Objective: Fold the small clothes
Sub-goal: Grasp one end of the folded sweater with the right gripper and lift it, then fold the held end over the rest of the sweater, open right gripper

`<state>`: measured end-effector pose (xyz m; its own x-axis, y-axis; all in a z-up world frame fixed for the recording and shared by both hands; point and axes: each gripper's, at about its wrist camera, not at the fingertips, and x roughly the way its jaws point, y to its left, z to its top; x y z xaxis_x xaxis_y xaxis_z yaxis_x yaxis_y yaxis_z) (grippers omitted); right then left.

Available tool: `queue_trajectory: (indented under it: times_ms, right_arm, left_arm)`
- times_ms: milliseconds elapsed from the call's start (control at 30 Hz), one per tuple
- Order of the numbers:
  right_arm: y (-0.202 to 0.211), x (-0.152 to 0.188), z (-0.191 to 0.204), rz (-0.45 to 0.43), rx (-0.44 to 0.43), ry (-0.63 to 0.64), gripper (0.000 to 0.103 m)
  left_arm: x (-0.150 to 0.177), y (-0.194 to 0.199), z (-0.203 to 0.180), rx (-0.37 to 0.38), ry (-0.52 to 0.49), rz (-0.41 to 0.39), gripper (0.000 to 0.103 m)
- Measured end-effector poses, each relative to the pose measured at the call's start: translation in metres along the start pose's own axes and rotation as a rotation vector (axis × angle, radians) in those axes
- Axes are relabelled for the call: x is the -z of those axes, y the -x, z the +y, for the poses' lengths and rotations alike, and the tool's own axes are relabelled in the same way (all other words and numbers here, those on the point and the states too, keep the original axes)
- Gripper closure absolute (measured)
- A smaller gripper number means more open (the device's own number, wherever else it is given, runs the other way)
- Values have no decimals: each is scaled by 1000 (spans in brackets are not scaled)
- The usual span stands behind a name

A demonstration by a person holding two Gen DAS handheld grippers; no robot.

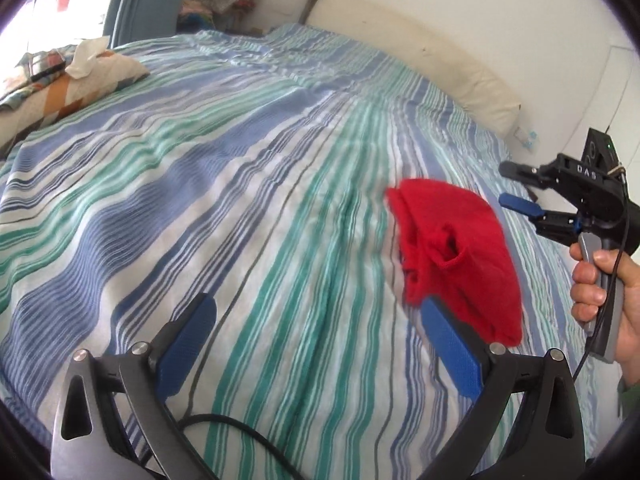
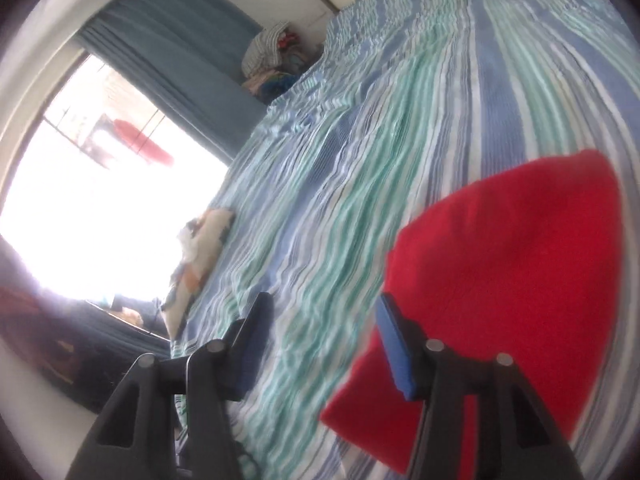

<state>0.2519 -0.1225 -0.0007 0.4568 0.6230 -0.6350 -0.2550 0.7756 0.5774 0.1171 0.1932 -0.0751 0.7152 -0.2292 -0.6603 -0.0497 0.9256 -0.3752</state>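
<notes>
A small red garment [image 1: 460, 256] lies folded over on the striped bedspread [image 1: 240, 184], right of centre in the left wrist view. My left gripper [image 1: 316, 308] is open and empty, its right finger [image 1: 448, 340] just below the garment's near edge. My right gripper [image 1: 516, 186] shows in the same view at the far right, open, held in a hand, just beyond the garment. In the right wrist view the red garment [image 2: 500, 280] fills the lower right and my right gripper [image 2: 324, 308] is open above the bedspread [image 2: 360, 140], its right finger [image 2: 396, 344] over the garment's edge.
A patterned pillow [image 1: 72, 80] with a white tissue lies at the bed's far left. A cream bolster [image 1: 420, 60] runs along the wall. A pile of clothes [image 1: 224, 0] sits beyond the bed by the blue curtain [image 2: 180, 52]. A bright window [image 2: 100, 200] is at the left.
</notes>
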Motion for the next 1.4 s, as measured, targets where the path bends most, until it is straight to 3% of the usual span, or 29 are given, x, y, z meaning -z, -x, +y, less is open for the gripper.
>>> queue_trajectory:
  times_ms: [67, 100, 167, 200, 333, 400, 500, 533, 600, 633, 733, 800, 867, 933, 967, 1033, 1067, 1133, 1200, 1333, 1400]
  right_arm:
    - [17, 5, -2, -13, 147, 103, 50]
    - [18, 12, -4, 5, 181, 150, 55]
    - [7, 34, -6, 74, 162, 207, 73]
    - [-3, 48, -5, 104, 153, 238, 77]
    - [-63, 116, 4, 224, 193, 370, 77]
    - [-60, 131, 16, 152, 248, 463, 76]
    - [-23, 124, 17, 86, 217, 427, 74]
    - [-3, 121, 17, 42, 218, 422, 72]
    - [35, 119, 14, -48, 264, 437, 58]
    - [50, 118, 9, -79, 295, 440, 58]
    - [57, 113, -14, -67, 327, 396, 58]
    - [47, 116, -33, -35, 313, 353, 58]
    - [23, 129, -54, 49, 303, 320, 58]
    - [19, 140, -60, 30, 332, 317, 58]
    - [27, 142, -57, 0, 342, 309, 57]
    - [46, 147, -48, -53, 356, 281, 40]
    - [56, 151, -43, -88, 368, 276, 25]
    - [72, 163, -39, -154, 419, 274, 16]
    - [74, 173, -43, -162, 468, 257, 16]
    - [64, 185, -69, -104, 488, 155, 16]
    - [67, 185, -74, -124, 481, 137, 16]
  left_arm:
    - [0, -1, -2, 20, 14, 8, 1]
    - [1, -2, -3, 24, 13, 10, 1]
    - [2, -3, -8, 17, -3, 10, 1]
    - [4, -3, -10, 10, -16, 5, 1]
    - [8, 0, -16, -45, -74, -33, 1]
    - [10, 4, -18, -35, -89, -35, 1]
    - [5, 7, -32, 9, -133, -30, 1]
    - [2, 7, -42, 24, -159, -33, 1]
    - [-7, 3, -65, 62, -212, -36, 1]
    - [-11, -2, -79, 81, -239, -29, 1]
    - [-20, -28, -122, 100, -354, 7, 1]
    - [-19, -59, -142, 20, -426, 44, 1]
    - [-13, -91, -143, -104, -458, 107, 2]
    - [-9, -104, -134, -186, -449, 153, 2]
    - [-7, -98, -128, -171, -432, 142, 2]
    - [-4, -80, -121, -130, -407, 102, 1]
    - [-2, -73, -119, -124, -403, 88, 1]
    - [3, -66, -121, -116, -408, 73, 1]
    - [8, -65, -122, -112, -413, 73, 1]
    - [14, -76, -125, -128, -433, 103, 1]
    - [16, -78, -126, -132, -434, 106, 1]
